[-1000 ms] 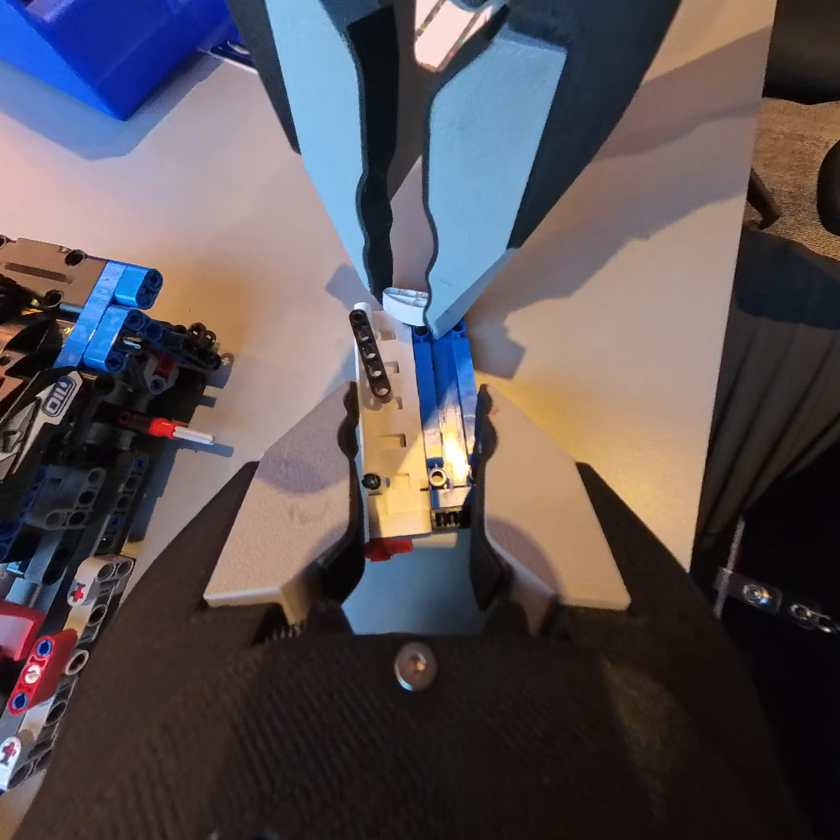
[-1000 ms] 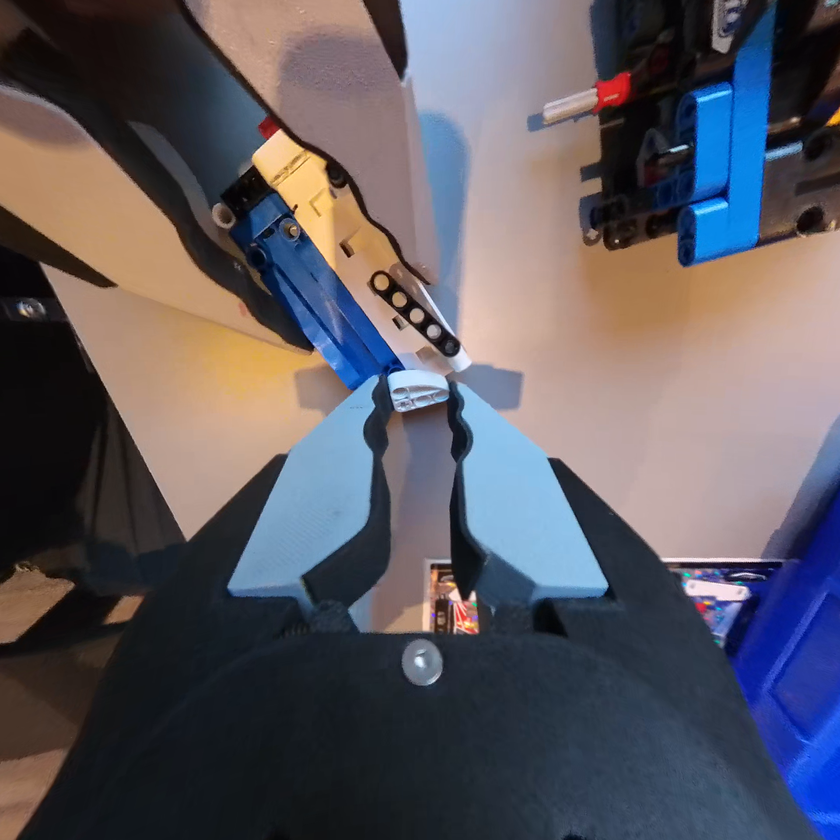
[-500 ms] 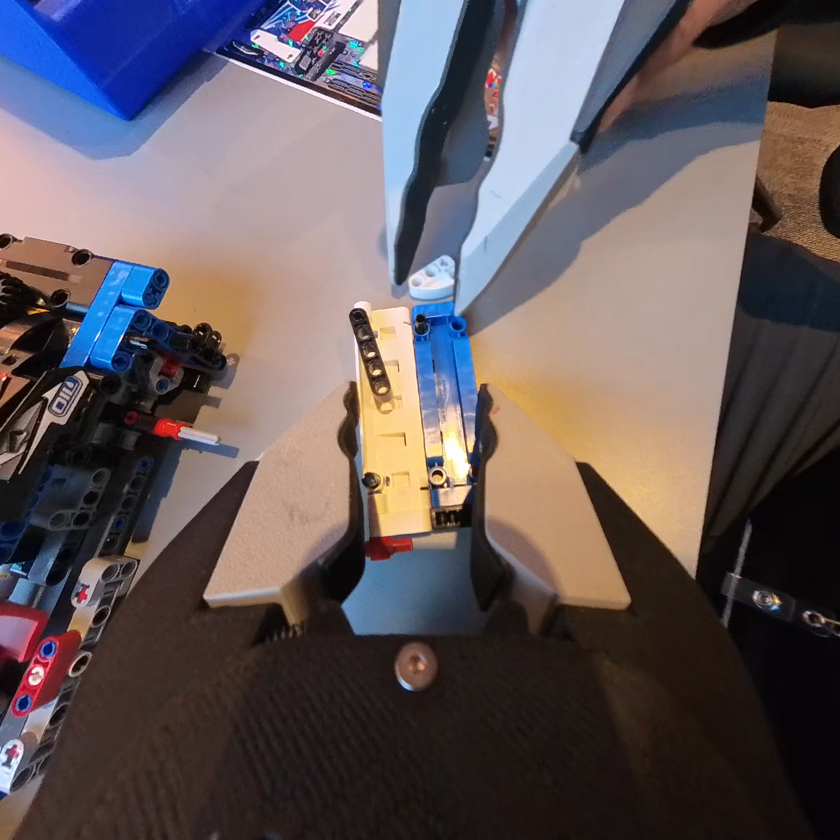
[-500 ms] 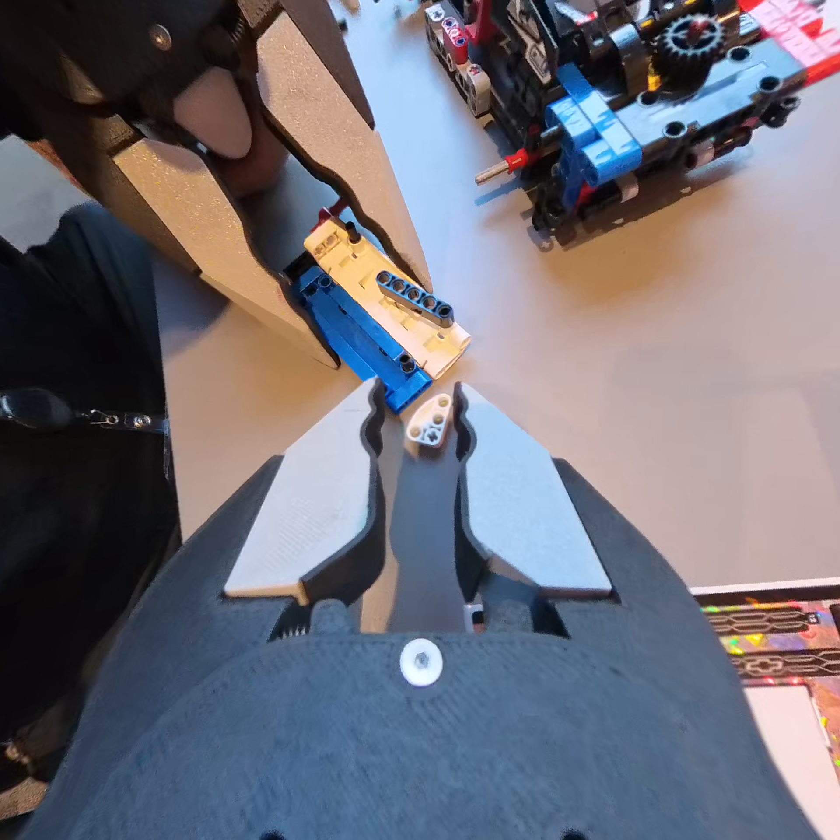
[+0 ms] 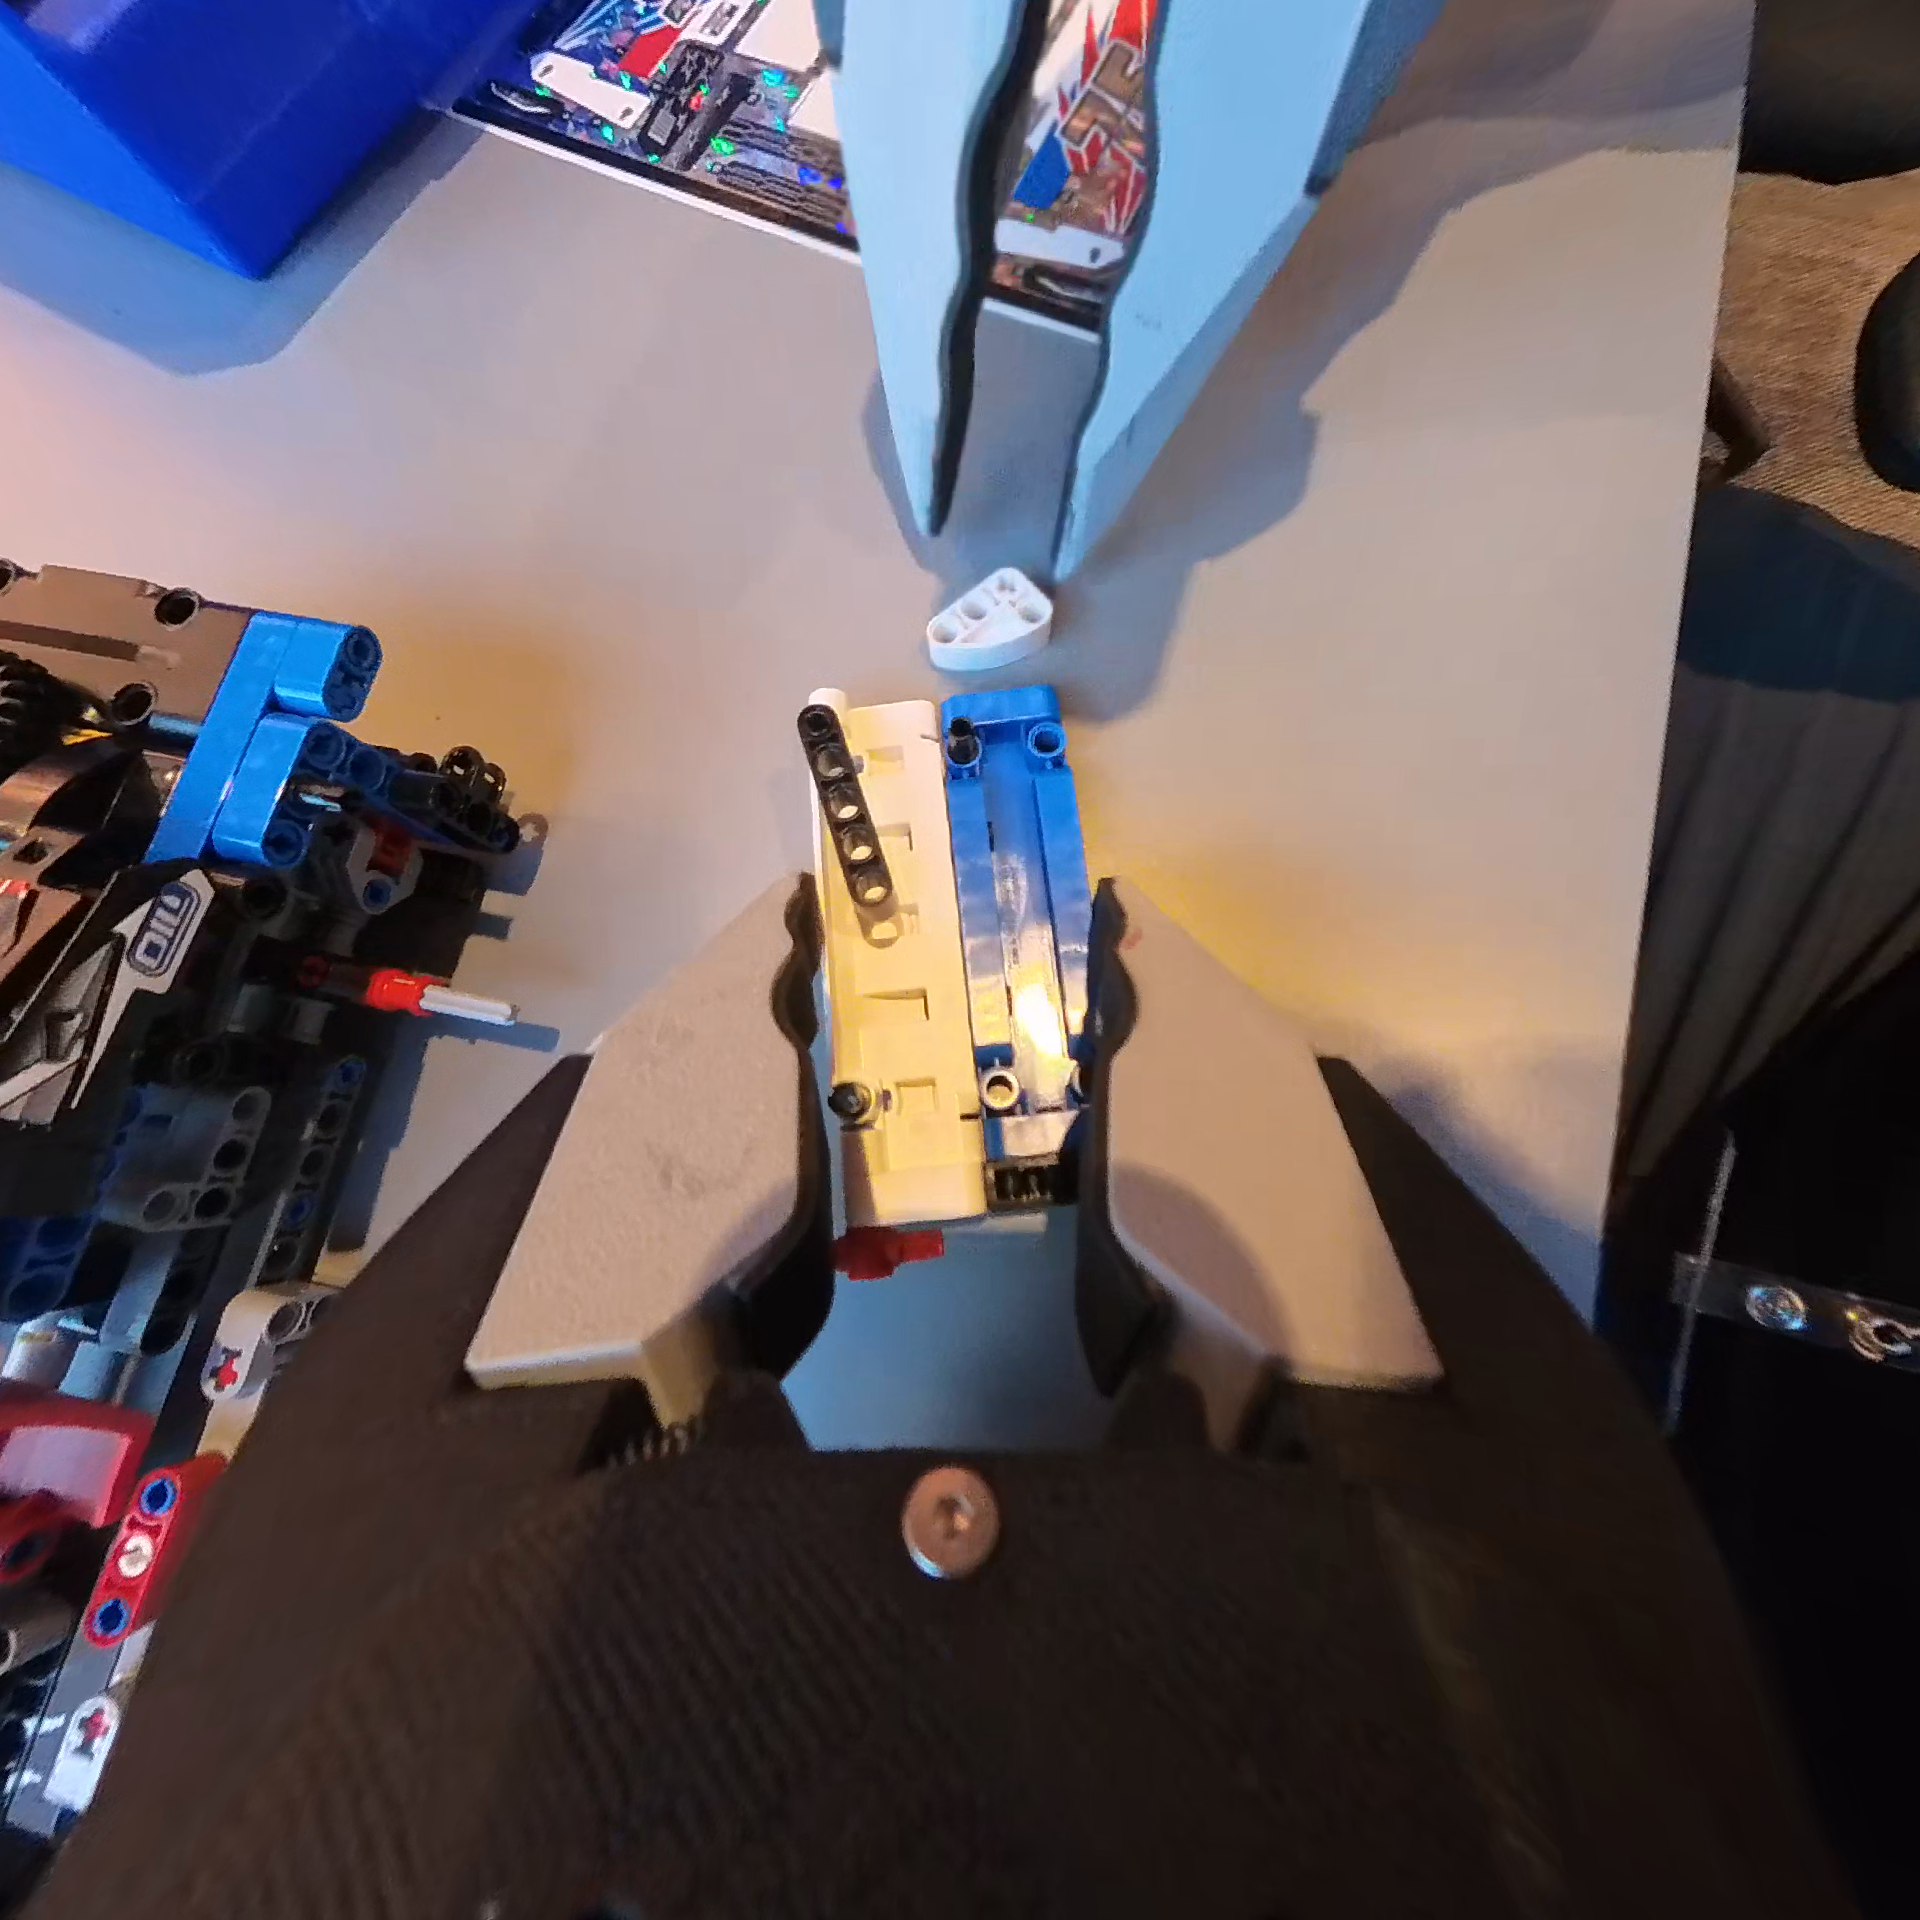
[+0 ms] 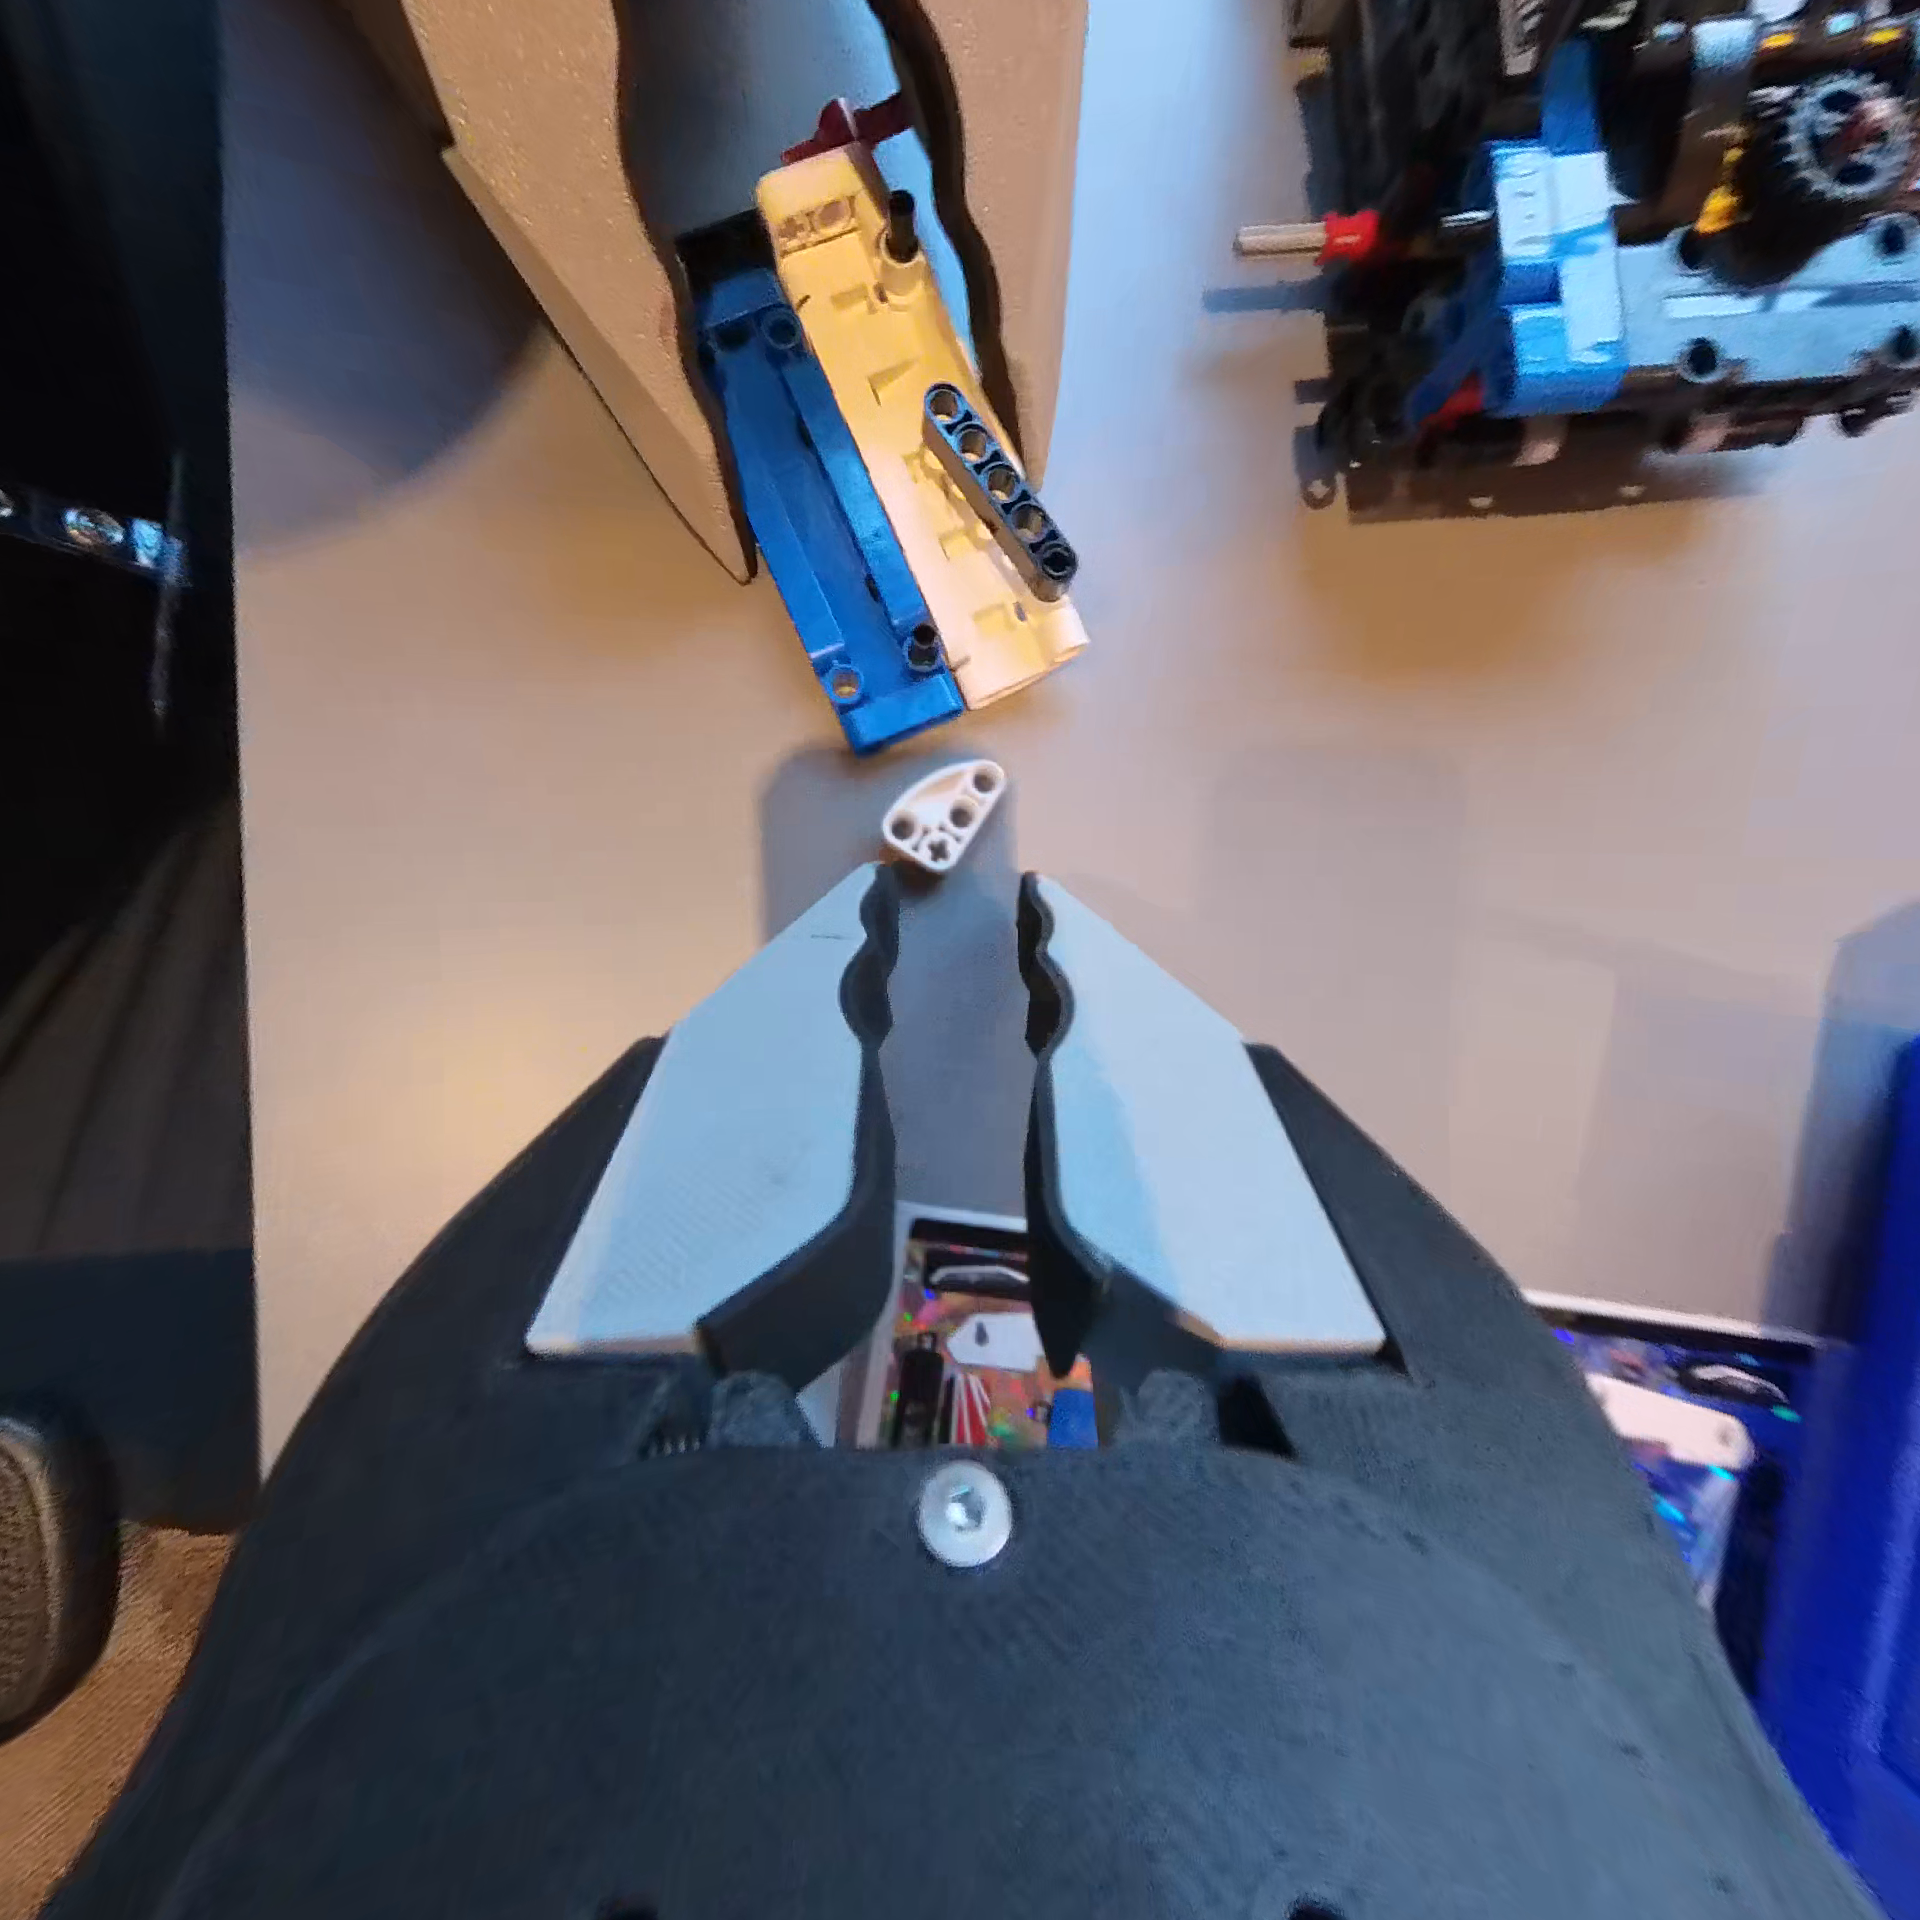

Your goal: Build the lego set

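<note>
My left gripper (image 5: 945,920) is shut on a white-and-blue panel assembly (image 5: 935,997) that carries a black beam (image 5: 847,821) and lies on the table. A small white three-hole piece (image 5: 987,631) lies loose on the table just beyond the assembly's far end. My right gripper (image 6: 956,888) is open and empty, its tips just behind that small white piece (image 6: 943,810). In the right wrist view the assembly (image 6: 894,499) sits between the left gripper's fingers (image 6: 644,312). The right gripper (image 5: 1003,540) also shows in the left wrist view, pointing down at the piece.
A partly built black, blue and grey lego car (image 5: 156,935) (image 6: 1610,260) stands on the table beside the assembly. A blue box (image 5: 208,104) and a shiny printed sheet (image 5: 707,114) lie at the far side. The table edge (image 5: 1662,727) runs close by. Spacing between my two grippers at the tips: around 7 cm.
The right gripper opened and let go of the small white piece, which now lies on the table. It has pulled back from the assembly's end. The left gripper has kept still.
</note>
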`<control>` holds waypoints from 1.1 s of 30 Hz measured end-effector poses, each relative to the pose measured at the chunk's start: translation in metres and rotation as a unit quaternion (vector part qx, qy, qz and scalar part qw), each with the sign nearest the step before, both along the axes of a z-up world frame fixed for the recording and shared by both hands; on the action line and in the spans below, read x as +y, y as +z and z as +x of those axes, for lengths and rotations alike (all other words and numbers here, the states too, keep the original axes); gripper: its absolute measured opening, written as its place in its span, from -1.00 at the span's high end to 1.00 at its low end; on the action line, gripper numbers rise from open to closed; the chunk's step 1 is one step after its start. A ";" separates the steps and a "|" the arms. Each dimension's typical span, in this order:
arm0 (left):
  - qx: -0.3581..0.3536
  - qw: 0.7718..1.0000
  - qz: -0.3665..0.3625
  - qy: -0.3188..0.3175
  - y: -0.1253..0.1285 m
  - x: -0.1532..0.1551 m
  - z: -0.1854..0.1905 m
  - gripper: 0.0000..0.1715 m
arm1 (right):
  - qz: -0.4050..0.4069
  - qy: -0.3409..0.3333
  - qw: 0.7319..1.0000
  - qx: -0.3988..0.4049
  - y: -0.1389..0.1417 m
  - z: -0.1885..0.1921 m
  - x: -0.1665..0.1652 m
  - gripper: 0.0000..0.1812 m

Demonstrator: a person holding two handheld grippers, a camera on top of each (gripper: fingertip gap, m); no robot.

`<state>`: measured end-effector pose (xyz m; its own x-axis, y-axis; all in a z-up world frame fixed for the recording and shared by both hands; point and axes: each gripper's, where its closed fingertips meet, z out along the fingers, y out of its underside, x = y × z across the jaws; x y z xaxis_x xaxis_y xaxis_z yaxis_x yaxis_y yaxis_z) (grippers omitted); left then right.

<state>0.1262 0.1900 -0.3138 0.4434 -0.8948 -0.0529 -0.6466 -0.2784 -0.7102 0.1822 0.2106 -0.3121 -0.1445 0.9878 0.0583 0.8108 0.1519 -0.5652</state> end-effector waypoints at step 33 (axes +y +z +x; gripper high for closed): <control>0.045 0.997 -0.047 -0.045 -0.002 -0.006 -0.014 0.40 | -0.027 0.044 0.999 0.002 0.002 0.007 -0.028 0.84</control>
<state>0.1121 0.1844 -0.3158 0.3581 -0.9337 -0.0030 -0.7324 -0.2790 -0.6211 0.1895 0.1824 -0.3099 -0.2311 0.9729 0.0052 0.7933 0.1916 -0.5779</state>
